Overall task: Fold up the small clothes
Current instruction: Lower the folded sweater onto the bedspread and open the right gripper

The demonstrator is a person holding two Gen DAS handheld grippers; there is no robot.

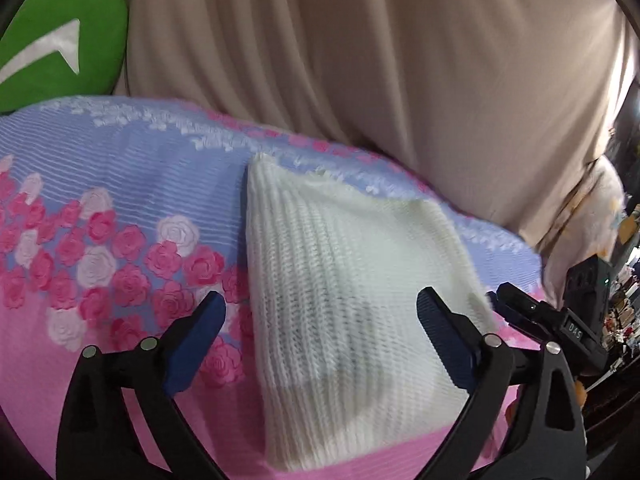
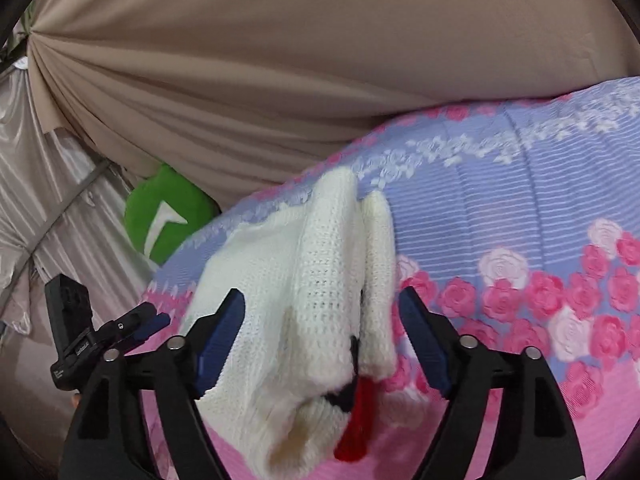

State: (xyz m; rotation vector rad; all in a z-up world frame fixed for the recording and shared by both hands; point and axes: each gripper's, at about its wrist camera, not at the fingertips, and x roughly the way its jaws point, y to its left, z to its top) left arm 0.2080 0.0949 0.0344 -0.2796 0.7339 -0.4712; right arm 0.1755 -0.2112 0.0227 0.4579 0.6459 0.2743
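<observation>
A small white knitted garment (image 1: pixel 344 280) lies folded on the flowered pink and blue bedspread (image 1: pixel 120 200). My left gripper (image 1: pixel 320 312) is open above its near half, one finger on each side, holding nothing. In the right wrist view the garment (image 2: pixel 312 288) shows folded layers with a black and red detail (image 2: pixel 354 412) at its near edge. My right gripper (image 2: pixel 322 316) is open over it, holding nothing. The right gripper's tip (image 1: pixel 520 308) shows at the garment's right edge in the left wrist view; the left gripper (image 2: pixel 148 322) shows at the left in the right wrist view.
A green cushion (image 1: pixel 64 44) with a white mark lies at the bed's far corner; it also shows in the right wrist view (image 2: pixel 164 216). Beige draped cloth (image 1: pixel 380 60) hangs behind the bed. Cluttered shelves (image 1: pixel 624 280) stand at the right edge. Silver curtain (image 2: pixel 40 200) hangs at the left.
</observation>
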